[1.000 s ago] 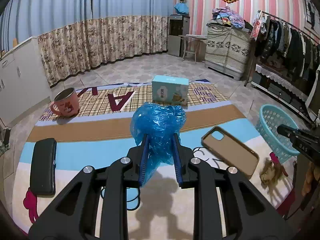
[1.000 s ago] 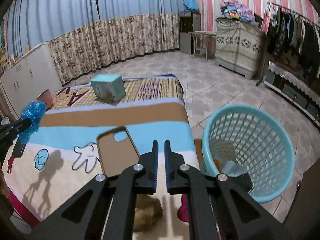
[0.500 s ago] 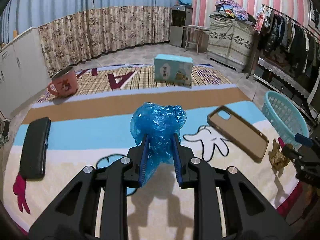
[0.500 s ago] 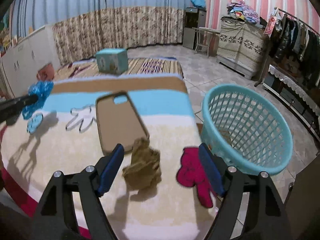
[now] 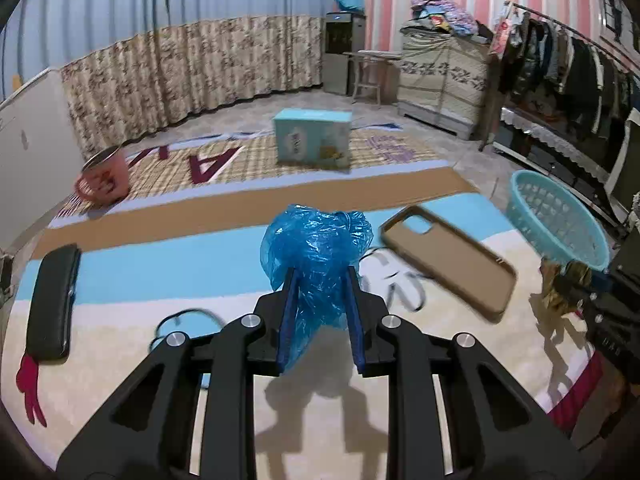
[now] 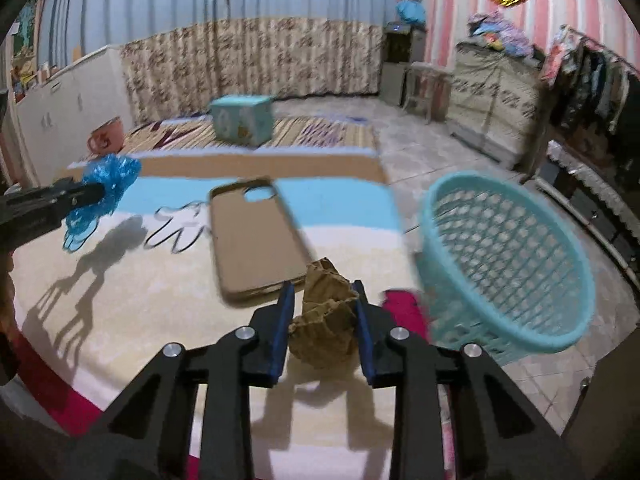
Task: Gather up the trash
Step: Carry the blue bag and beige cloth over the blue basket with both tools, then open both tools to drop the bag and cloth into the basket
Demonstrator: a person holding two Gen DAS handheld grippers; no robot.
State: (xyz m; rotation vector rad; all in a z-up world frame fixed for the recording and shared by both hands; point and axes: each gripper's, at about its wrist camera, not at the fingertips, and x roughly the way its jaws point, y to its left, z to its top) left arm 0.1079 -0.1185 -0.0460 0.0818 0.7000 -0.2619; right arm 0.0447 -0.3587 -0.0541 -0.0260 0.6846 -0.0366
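Note:
My left gripper [image 5: 320, 284] is shut on a crumpled blue plastic bag [image 5: 316, 248] and holds it above the table's patterned cloth; the bag also shows in the right wrist view [image 6: 100, 188]. My right gripper [image 6: 325, 300] is shut on a crumpled brown paper wad [image 6: 326, 316], near the table's right edge; the wad also shows in the left wrist view [image 5: 560, 284]. A light blue plastic basket [image 6: 508, 264] stands on the floor just right of the table, also in the left wrist view [image 5: 556, 220].
On the cloth lie a brown phone case [image 6: 256, 240], a black case [image 5: 52, 296], a pink mug [image 5: 104, 180] and a light blue box [image 5: 312, 144]. A clothes rack [image 5: 580, 80] and cabinets stand at the right wall.
My right gripper opened, dropped around the brown paper wad and closed on it. My left gripper moved right and a little forward with the blue bag.

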